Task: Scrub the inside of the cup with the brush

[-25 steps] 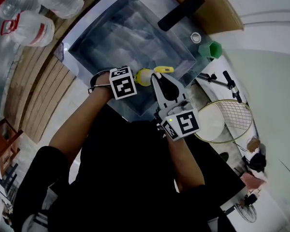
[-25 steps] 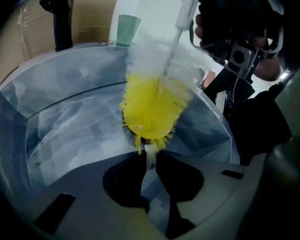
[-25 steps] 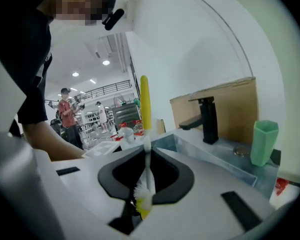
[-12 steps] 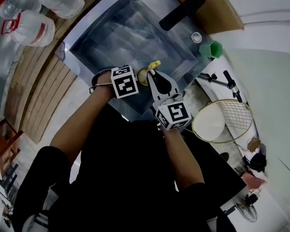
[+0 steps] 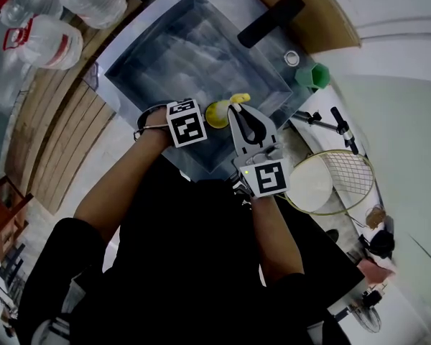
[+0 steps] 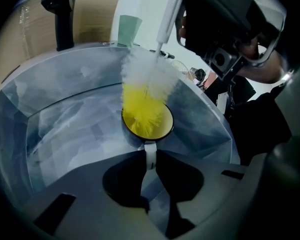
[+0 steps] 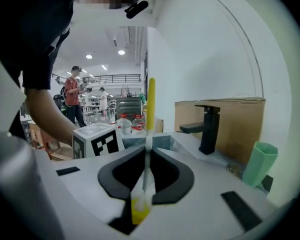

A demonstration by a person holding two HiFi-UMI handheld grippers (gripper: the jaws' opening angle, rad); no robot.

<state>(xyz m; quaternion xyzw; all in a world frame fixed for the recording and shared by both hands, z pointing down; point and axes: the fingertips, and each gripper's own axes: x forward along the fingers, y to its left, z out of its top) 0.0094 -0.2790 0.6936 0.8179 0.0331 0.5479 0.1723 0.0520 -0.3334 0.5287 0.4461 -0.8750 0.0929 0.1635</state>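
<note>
A cup (image 6: 148, 123) with a yellow inside hangs over the steel sink (image 6: 65, 114). My left gripper (image 6: 150, 153) is shut on its white handle (image 6: 149, 156). The brush (image 6: 142, 96), white and yellow bristles on a white stem, has its head pushed into the cup's mouth. My right gripper (image 7: 148, 150) is shut on the brush stem (image 7: 147, 164), and the yellow handle end (image 7: 151, 103) sticks up past the jaws. From the head view the cup (image 5: 217, 113) sits between the left gripper (image 5: 201, 119) and the right gripper (image 5: 238, 111), over the sink's near side.
A black faucet (image 5: 268, 18) stands at the sink's far rim, with a green tumbler (image 5: 312, 74) and a small round fitting (image 5: 292, 56) beside it. Plastic water bottles (image 5: 50, 42) lie at the upper left. A badminton racket (image 5: 330, 182) lies to the right.
The right gripper swung left and then back to the right, rolling as it went. The brush's yellow handle end tipped with it. The left gripper and the cup stayed put.
</note>
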